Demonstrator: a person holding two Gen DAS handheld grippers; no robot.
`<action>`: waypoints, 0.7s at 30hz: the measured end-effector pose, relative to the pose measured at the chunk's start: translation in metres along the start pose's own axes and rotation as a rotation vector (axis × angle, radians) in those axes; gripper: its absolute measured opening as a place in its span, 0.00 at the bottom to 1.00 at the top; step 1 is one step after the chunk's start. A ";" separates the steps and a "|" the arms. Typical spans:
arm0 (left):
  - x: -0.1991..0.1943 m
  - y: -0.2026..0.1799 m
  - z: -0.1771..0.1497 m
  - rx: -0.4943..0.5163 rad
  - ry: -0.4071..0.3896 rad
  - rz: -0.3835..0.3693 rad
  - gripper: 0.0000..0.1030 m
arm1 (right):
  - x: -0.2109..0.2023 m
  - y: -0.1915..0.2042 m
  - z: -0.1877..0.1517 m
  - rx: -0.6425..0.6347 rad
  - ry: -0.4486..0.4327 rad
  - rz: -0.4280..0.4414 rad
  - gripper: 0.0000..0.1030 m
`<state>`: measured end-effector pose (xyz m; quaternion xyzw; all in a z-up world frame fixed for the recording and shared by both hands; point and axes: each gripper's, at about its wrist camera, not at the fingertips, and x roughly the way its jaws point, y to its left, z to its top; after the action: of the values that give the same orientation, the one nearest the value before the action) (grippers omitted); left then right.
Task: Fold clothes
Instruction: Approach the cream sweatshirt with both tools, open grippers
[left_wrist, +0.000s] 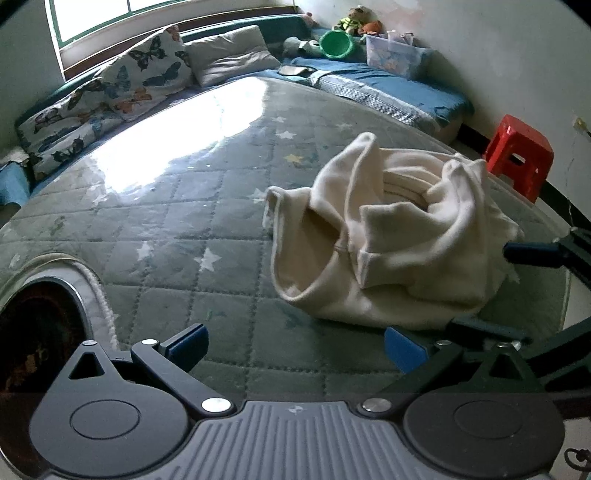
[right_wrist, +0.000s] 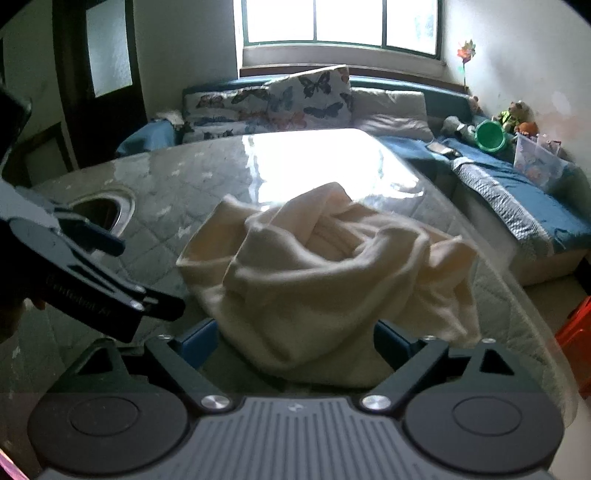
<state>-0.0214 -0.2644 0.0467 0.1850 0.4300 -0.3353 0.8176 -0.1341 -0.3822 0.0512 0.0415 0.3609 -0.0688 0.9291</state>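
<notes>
I'm looking at a cream garment (left_wrist: 391, 240) lying crumpled in a heap on the worktop (left_wrist: 184, 229), a round top under a quilted star-print cover w/ a glossy sheet over it. The heap is sitting toward the near right edge in the left wrist view, centre-near in the right wrist view (right_wrist: 328, 273).

I'm holding the left gripper (left_wrist: 295, 349) spread wide, nothing btwn the blue pads (left_wrist: 190, 341); its right pad is sitting just beside the garment's near hem, and I can't tell whether it's touching. The right gripper (right_wrist: 295, 345) is also spread wide, w/ the near part of the heap lying btwn its pads; they aren't closing on the cloth. The fabric is probably resting on the worktop there, but motion blur is making that hard to confirm.

Each gripper is showing in the other's cam: the right one at the far right edge of the left view, the left one at the left of the right view.

Beyond the worktop, a butterfly pillow (right_wrist: 295, 99) is leaning against a blue bench under the window (right_wrist: 340, 22). A green bucket (left_wrist: 337, 44), a clear bin (left_wrist: 395, 55) and a red stool (left_wrist: 517, 155) are sitting off to the right.
</notes>
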 end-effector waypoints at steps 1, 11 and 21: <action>0.000 0.002 0.000 -0.005 -0.003 0.001 1.00 | -0.001 -0.001 0.003 -0.002 -0.012 -0.002 0.89; 0.003 0.004 0.001 -0.008 -0.007 0.018 1.00 | 0.009 0.003 0.026 -0.050 -0.068 0.001 0.78; 0.005 0.011 -0.004 -0.011 -0.002 0.024 1.00 | 0.033 0.007 0.043 -0.073 -0.042 0.055 0.65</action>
<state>-0.0141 -0.2561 0.0404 0.1852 0.4287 -0.3234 0.8230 -0.0801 -0.3843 0.0605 0.0160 0.3422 -0.0306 0.9390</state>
